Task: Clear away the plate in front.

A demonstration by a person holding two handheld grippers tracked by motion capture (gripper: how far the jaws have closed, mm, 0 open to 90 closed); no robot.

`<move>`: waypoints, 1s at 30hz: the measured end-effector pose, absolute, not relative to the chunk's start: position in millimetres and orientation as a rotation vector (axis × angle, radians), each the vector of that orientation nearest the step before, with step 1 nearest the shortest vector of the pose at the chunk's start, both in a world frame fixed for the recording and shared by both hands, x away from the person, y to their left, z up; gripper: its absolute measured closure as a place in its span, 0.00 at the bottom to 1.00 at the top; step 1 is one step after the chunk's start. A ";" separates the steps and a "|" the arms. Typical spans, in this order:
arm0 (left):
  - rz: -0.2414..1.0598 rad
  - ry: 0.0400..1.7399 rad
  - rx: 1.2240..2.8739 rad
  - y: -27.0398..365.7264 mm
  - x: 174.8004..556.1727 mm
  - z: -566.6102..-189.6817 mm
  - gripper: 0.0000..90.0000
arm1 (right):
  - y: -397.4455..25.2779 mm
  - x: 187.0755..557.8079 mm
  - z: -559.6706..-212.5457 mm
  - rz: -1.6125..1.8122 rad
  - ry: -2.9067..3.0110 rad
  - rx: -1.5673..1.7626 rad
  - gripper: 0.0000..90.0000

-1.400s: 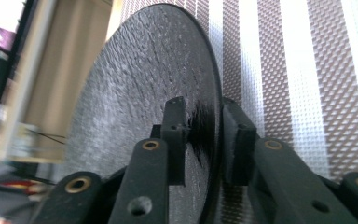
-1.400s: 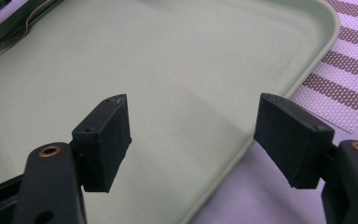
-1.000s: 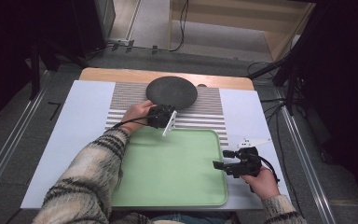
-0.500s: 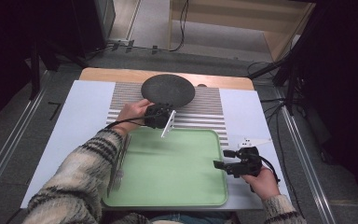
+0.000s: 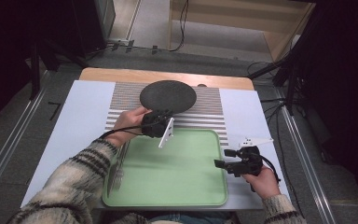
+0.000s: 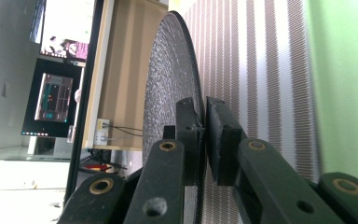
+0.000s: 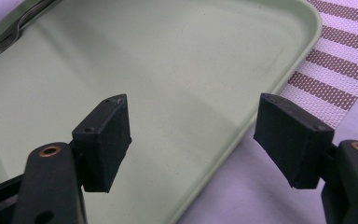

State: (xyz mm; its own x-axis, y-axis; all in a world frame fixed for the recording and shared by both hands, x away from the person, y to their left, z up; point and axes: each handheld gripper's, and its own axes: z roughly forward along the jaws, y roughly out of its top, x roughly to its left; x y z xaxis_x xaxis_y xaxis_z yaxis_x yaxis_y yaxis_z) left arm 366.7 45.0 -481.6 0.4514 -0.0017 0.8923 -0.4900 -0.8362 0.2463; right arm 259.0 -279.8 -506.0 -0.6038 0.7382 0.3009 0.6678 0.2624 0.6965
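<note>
Left gripper (image 5: pixel 161 122) pinches dark plate (image 5: pixel 168 96) — over striped mat (image 5: pixel 212 100), wooden table (image 5: pixel 121 74).

Place: lab recording bay | Evidence: floor rails (image 5: pixel 10 154) flanked table (image 5: pixel 89 100); loose cables (image 5: pixel 182 21) far; monitors (image 6: pixel 56 95) glowed beyond.

Bright table, dark surroundings, soft shadows, blurred close jaws, overexposed background

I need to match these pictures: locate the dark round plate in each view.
High view: the dark round plate lies top centre on the striped mat, its near rim at the left gripper.
Left gripper view: plate edge-on at centre, rim clamped between the jaws.
Right gripper view: not in it.
Shared landmark: striped mat.
</note>
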 end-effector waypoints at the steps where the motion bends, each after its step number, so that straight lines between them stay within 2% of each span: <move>1: 1.368 -0.409 2.228 45.5 363.6 -481.9 0.95 | -280.0 259.2 -505.9 1.278 2.427 1.361 0.28; 17: 1.361 -0.472 2.227 50.5 321.2 -483.5 0.95 | -283.5 260.1 -506.4 1.283 2.414 1.374 0.28; 30: 1.345 -0.460 2.223 61.3 296.9 -486.6 0.95 | -284.1 261.5 -507.4 1.273 2.413 1.384 0.28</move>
State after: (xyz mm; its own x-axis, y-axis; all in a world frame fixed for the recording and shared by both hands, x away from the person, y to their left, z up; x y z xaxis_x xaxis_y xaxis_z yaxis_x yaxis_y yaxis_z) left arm 296.9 61.3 -486.6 0.4554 -0.0300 0.8898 -0.5210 -0.8194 0.2390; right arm 261.5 -284.1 -507.4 -0.5878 0.7468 0.3112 0.6786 0.2456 0.6923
